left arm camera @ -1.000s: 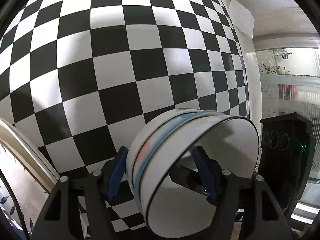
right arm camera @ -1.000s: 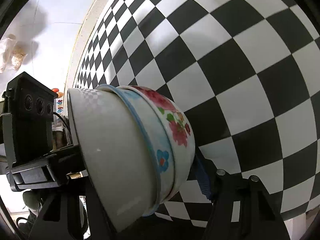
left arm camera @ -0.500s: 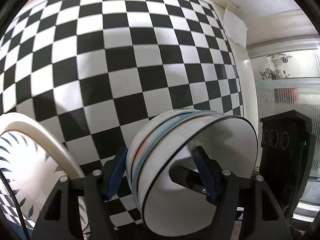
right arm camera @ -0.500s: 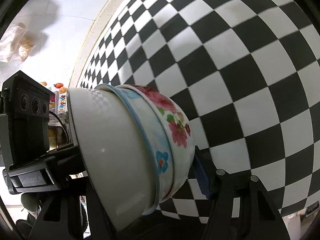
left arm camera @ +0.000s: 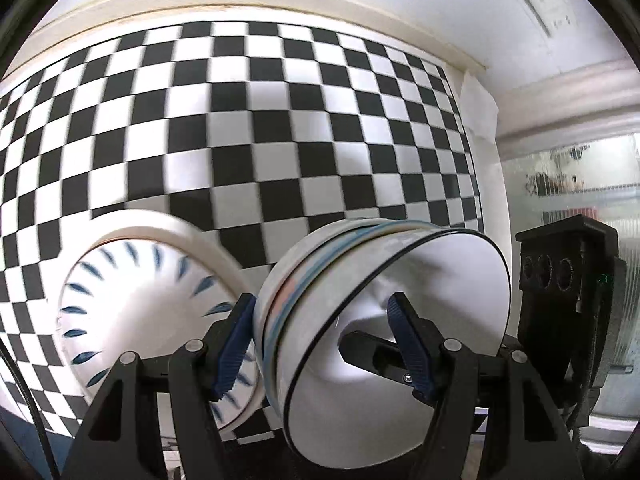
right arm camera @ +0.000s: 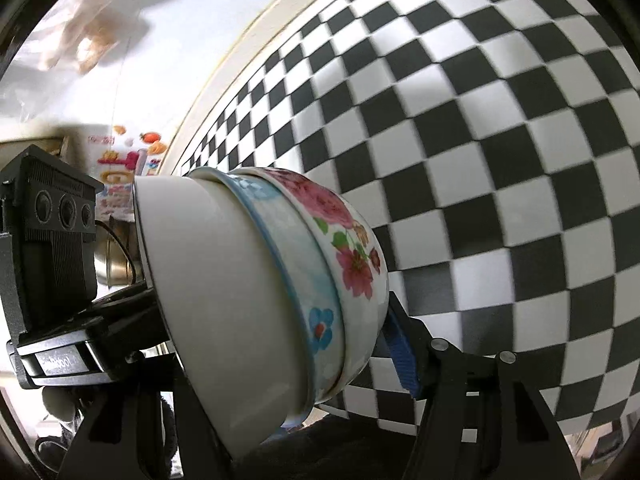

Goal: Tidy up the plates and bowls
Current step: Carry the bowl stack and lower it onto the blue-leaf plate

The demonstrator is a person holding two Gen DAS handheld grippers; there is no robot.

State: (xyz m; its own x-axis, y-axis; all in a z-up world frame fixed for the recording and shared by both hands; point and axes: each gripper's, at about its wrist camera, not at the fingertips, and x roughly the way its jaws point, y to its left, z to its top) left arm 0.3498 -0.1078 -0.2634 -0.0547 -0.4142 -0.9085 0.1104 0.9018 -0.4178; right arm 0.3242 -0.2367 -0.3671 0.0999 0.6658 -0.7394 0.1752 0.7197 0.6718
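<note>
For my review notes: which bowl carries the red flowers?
Start at the checkered table, then find the bowl stack tipped on its side, gripped from both sides. The flowered bowl is outermost, nearest the table; its neighbours are blue-patterned and plain white.

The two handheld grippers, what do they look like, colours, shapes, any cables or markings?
The left gripper and the right gripper are both black angular frames with round silver screw heads and ribbed blue finger pads. In the right wrist view the left unit carries a black ribbed box with three round openings, a small white label too blurred to read, and a thin black cable.
</note>
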